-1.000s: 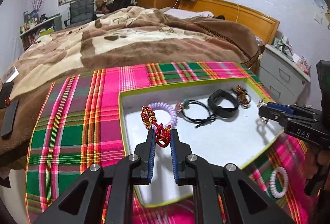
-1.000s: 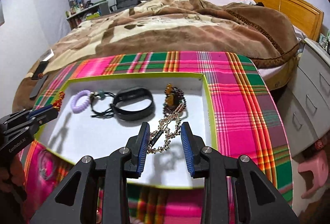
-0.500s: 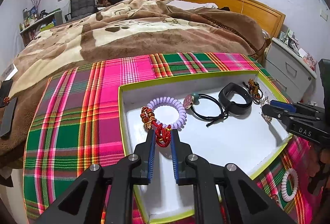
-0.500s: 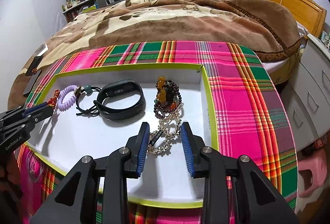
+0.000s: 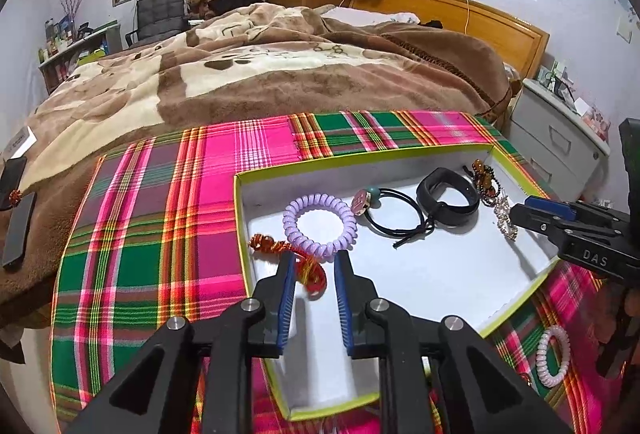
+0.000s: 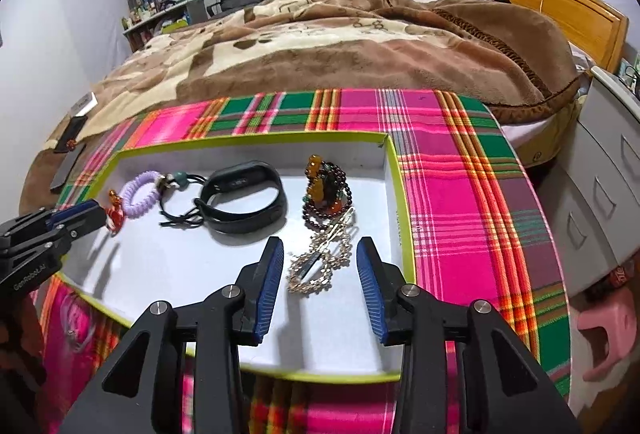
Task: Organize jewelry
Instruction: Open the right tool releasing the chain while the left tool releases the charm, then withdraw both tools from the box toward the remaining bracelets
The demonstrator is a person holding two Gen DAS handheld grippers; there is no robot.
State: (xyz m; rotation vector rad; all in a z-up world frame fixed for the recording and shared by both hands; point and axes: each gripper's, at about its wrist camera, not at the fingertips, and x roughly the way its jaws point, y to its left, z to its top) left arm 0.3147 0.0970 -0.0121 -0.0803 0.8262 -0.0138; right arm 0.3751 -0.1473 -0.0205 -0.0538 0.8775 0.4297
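Left gripper point(image 5: 314, 266): jaws just opened, part-wide; red cord charm point(image 5: 308, 270) lies loose between fingers on tray point(image 5: 516, 308) floor, pads clear.
Right gripper point(image 6: 320, 254): jaws just opened, wide; gold clip point(image 6: 320, 262) between fingers, untouched.
Charm: light, limp, knotted; take at tassel, beads slippery.
Clip: light, stiff, spiky, likely snags; pinch across long bar.
Purple coil point(image 5: 319, 220) just beyond left fingertips: springy.

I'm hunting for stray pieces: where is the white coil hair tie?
In the left wrist view, the white coil tie lies on the plaid cloth outside the tray's near right edge.
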